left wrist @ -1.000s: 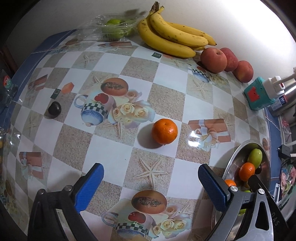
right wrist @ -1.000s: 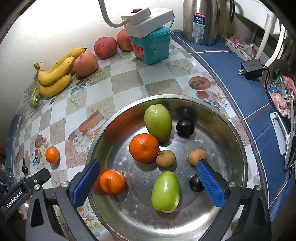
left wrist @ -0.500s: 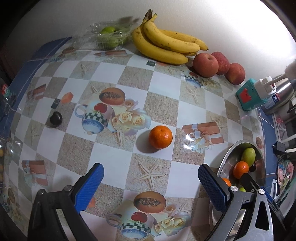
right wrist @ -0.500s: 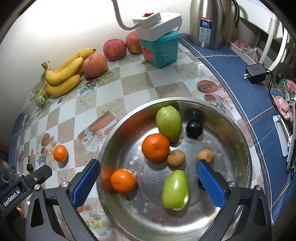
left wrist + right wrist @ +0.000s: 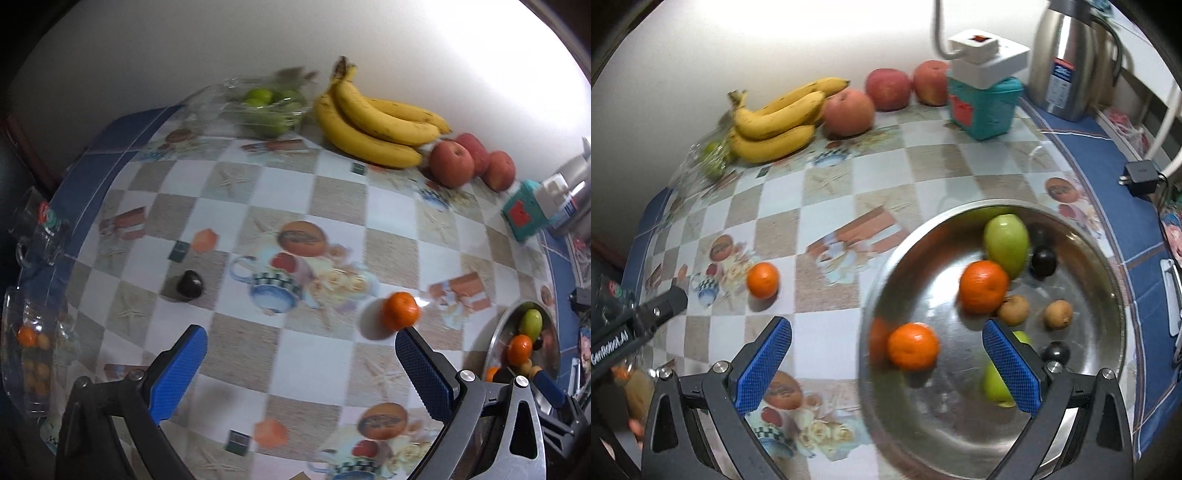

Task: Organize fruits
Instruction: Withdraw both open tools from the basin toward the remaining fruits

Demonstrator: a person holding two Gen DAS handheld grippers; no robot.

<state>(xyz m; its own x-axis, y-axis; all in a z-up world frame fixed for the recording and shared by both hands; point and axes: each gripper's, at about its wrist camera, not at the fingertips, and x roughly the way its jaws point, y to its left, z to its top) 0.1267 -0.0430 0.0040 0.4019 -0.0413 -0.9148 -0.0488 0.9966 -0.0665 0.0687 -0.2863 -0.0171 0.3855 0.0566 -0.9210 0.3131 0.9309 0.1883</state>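
Both the left hand-held gripper (image 5: 297, 373) and right hand-held gripper (image 5: 886, 365) gape wide, holding nothing. A loose small orange mandarin (image 5: 400, 311) sits on the checkered table (image 5: 295, 354), left of the round steel basin (image 5: 1100, 266) gathering fruit, likely next.

White lettering reading "GenRobot.AI" is showing on the black body of the left gripper (image 5: 635, 325), off to the right gripper's left; the label on the steel kettle (image 5: 1067, 66) is staying too blurred to read
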